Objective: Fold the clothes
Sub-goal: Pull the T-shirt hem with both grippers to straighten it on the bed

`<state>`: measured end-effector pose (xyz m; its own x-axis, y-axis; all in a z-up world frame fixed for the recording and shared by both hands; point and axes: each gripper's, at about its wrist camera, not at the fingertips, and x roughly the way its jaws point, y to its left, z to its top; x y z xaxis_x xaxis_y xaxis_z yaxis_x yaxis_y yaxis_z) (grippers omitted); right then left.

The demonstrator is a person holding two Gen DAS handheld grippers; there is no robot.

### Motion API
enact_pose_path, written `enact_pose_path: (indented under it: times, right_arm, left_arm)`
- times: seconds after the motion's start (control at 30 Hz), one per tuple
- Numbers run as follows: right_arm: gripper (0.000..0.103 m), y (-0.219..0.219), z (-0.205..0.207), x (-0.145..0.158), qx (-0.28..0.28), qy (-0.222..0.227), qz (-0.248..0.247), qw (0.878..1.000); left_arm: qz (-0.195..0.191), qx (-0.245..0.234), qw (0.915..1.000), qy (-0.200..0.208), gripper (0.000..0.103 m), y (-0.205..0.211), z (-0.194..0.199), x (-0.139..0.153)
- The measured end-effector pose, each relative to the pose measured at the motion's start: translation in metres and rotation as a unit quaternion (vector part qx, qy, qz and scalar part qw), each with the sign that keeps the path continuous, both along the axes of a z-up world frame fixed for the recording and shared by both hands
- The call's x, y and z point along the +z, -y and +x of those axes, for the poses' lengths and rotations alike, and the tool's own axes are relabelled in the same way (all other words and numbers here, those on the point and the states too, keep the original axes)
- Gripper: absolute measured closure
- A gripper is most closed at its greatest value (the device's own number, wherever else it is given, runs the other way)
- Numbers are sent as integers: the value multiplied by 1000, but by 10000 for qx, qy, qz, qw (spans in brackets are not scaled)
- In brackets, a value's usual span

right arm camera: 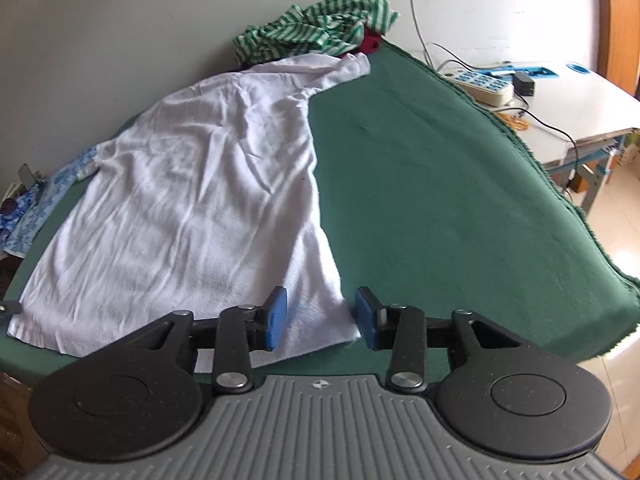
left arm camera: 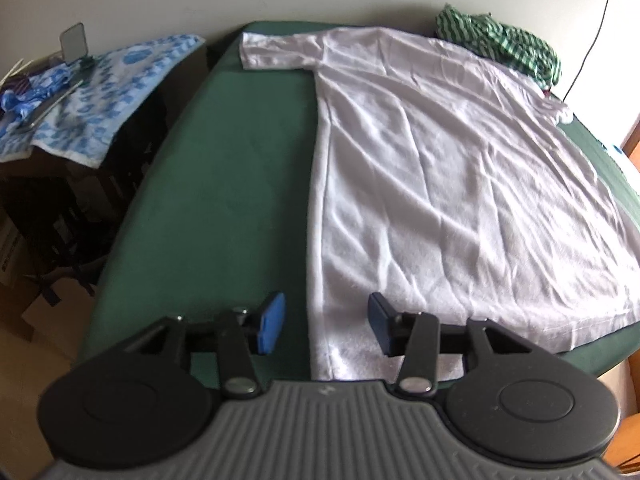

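A white T-shirt [left arm camera: 440,168] lies spread flat on the green table cloth [left arm camera: 240,180], hem toward me, sleeves at the far end. My left gripper [left arm camera: 326,326] is open, its blue pads straddling the shirt's near left hem corner, just above the cloth. In the right wrist view the same shirt [right arm camera: 192,200] lies left of centre. My right gripper [right arm camera: 320,318] is open, its pads on either side of the shirt's near right hem corner. Neither gripper holds anything.
A crumpled green-and-white striped garment [right arm camera: 320,28] lies at the far table edge with something dark red under it. A blue patterned cloth [left arm camera: 100,92] covers a stand on the left. A power strip [right arm camera: 480,84] and cables lie on a white desk to the right.
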<state>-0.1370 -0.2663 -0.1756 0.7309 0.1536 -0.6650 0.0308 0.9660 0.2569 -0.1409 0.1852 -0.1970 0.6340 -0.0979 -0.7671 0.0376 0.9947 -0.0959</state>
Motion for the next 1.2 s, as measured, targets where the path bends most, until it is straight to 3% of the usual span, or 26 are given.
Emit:
enact_pose_path:
  times: [0.13,0.2,0.27,0.3,0.33,0.47,0.67,0.87,1.0,1.2]
  right_arm:
    - [66,2,1,-4,118,265,20,9996]
    - [76,2,1,-5,70,299,-99,9995]
    - [92,4,1,-5,-40,285,-172,9994]
    - [96,6,0,-6,-101,279,-193,9994]
    - [99,8,1,-6,-158,254,-153,9994]
    - [102,16,6,-5,-361,67,314,9988]
    - [102,31,2,15,-565,39,1408,9884]
    - [102,44,-13,45,-469,23,1974,9792]
    - [102,48,-30,61,-322,-71,2026,9787]
    - [102,53,-56,57,-192,-445,2008,9784]
  left_arm:
    - [-228,-154,9996,10,52,5,2,-1]
    - [-186,-243,9995,10,54,12,2,-1]
    - [-31,-156,9998,94,75,17,-1,-2]
    - [34,-84,9998,148,98,19,-2,-3]
    - [26,-13,9999,165,103,19,-2,-3]
    - [-262,236,9992,194,103,15,-1,3]
    - [-452,300,9943,921,103,16,-26,54]
    - [-529,314,9910,1185,103,17,-59,94]
    - [-502,330,9916,1146,103,19,-84,107]
    - [-507,470,9957,625,103,22,-111,88]
